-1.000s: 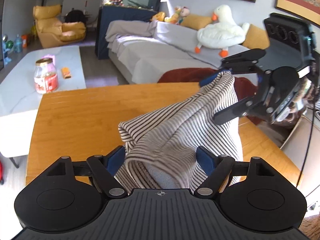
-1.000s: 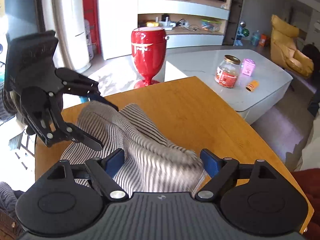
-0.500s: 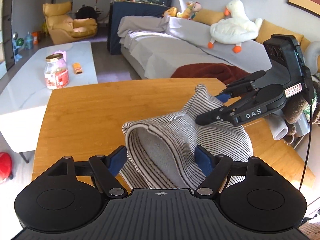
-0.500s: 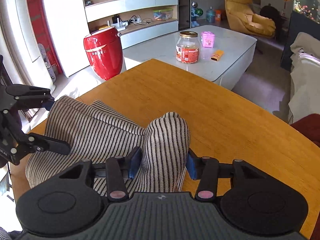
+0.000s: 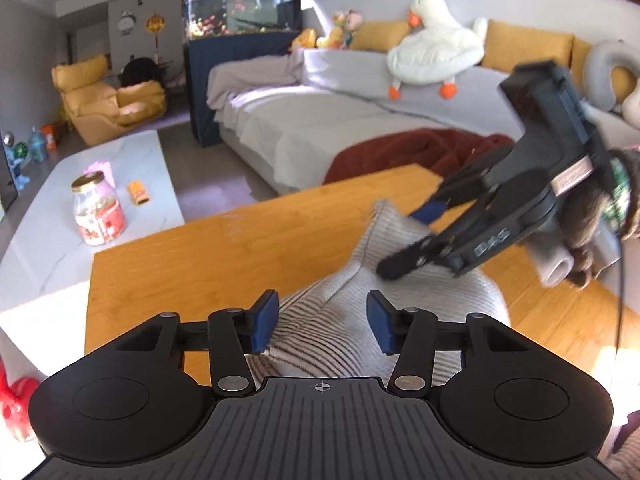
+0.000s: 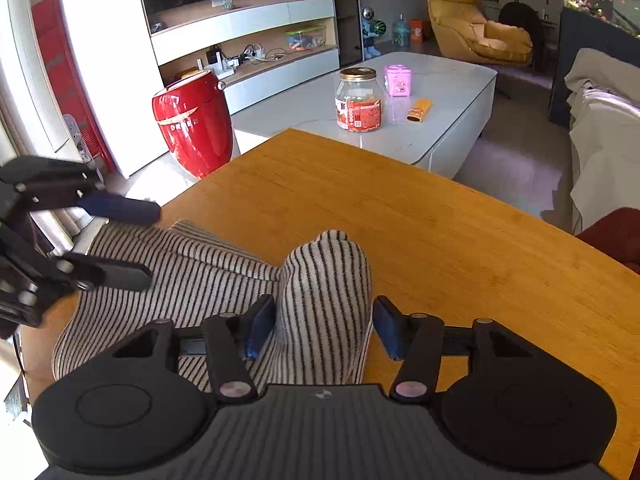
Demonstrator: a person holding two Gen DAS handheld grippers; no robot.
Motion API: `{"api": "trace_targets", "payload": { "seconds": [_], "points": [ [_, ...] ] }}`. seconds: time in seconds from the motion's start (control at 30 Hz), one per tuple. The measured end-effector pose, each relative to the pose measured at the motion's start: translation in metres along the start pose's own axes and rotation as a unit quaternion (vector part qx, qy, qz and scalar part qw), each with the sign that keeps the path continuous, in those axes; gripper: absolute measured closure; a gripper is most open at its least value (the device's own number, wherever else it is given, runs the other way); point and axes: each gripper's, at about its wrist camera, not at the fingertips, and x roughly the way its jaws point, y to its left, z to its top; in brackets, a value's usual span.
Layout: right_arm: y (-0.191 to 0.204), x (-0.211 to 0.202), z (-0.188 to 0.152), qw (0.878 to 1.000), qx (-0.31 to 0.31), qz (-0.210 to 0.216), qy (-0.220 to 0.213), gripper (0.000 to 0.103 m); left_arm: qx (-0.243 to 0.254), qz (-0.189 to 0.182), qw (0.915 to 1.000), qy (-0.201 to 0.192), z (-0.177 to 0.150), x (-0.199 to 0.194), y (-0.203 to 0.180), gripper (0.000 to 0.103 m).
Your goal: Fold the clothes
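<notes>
Living room: grey sofa [image 5: 320,120] with a plush duck [image 5: 432,52], white coffee table [image 6: 440,92] carrying a jar [image 6: 359,100], red bin [image 6: 194,128] on the floor. Work surface is a wooden table [image 6: 420,232].

Striped garment [image 6: 200,268] lies bunched on the near part of the table, one fold standing up as a rounded hump.

Right gripper [image 6: 324,328]: jaws opening. The hump sits between the blue pads; left pad appears to touch the cloth, right pad stands clear with bare wood showing in the gap. Not gripping.

Left gripper [image 5: 322,322]: jaws closing. A ridge of the garment lies between the pads; left pad is at the cloth edge, right pad close beside it. No squeeze of the fabric is visible, so not yet clamped.

In the left wrist view the right gripper is blurred, its fingers over the far end of the garment.
</notes>
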Motion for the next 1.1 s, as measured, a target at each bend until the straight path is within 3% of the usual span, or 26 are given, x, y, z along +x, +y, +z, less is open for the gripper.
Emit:
{"api": "trace_targets", "payload": {
  "seconds": [0.17, 0.3, 0.43, 0.6, 0.7, 0.8, 0.9, 0.97, 1.03, 1.1],
  "points": [
    [-0.013, -0.015, 0.007, 0.998, 0.043, -0.029, -0.043, 0.034, -0.038, -0.013, 0.9991, 0.013, -0.01, 0.014, 0.021, 0.051],
    [-0.009, 0.018, -0.006, 0.996, 0.043, -0.08, 0.0, 0.033, -0.036, -0.01, 0.9992, 0.015, -0.012, 0.019, 0.024, 0.049],
    [0.005, 0.031, -0.013, 0.992, 0.021, -0.12, -0.013, 0.029, -0.054, -0.012, 0.9983, 0.019, -0.013, 0.024, 0.031, 0.047],
    [0.007, 0.025, -0.011, 0.991, 0.016, -0.131, -0.015, 0.024, -0.06, -0.013, 0.9979, 0.021, -0.014, 0.026, 0.036, 0.037],
    [-0.001, 0.006, -0.013, 0.991, 0.062, -0.116, -0.018, 0.014, -0.064, -0.017, 0.9976, 0.02, -0.016, 0.026, 0.038, 0.035],
    [-0.015, -0.022, -0.029, 0.988, 0.142, -0.056, -0.01, 0.003, -0.078, -0.025, 0.9965, 0.02, -0.018, 0.028, 0.043, 0.031],
    [-0.02, -0.043, -0.051, 0.979, 0.201, 0.019, 0.02, 0.002, -0.101, -0.042, 0.9938, 0.021, -0.02, 0.031, 0.051, 0.03],
    [-0.013, -0.049, -0.065, 0.974, 0.217, 0.044, 0.043, 0.002, -0.119, -0.054, 0.9912, 0.02, -0.023, 0.034, 0.057, 0.029],
    [-0.003, -0.045, -0.08, 0.964, 0.245, 0.076, 0.073, 0.002, -0.137, -0.062, 0.9885, 0.019, -0.026, 0.035, 0.061, 0.029],
    [0.004, -0.034, -0.091, 0.945, 0.288, 0.118, 0.097, 0.002, -0.154, -0.07, 0.9854, 0.018, -0.031, 0.034, 0.065, 0.029]
  ]
}}
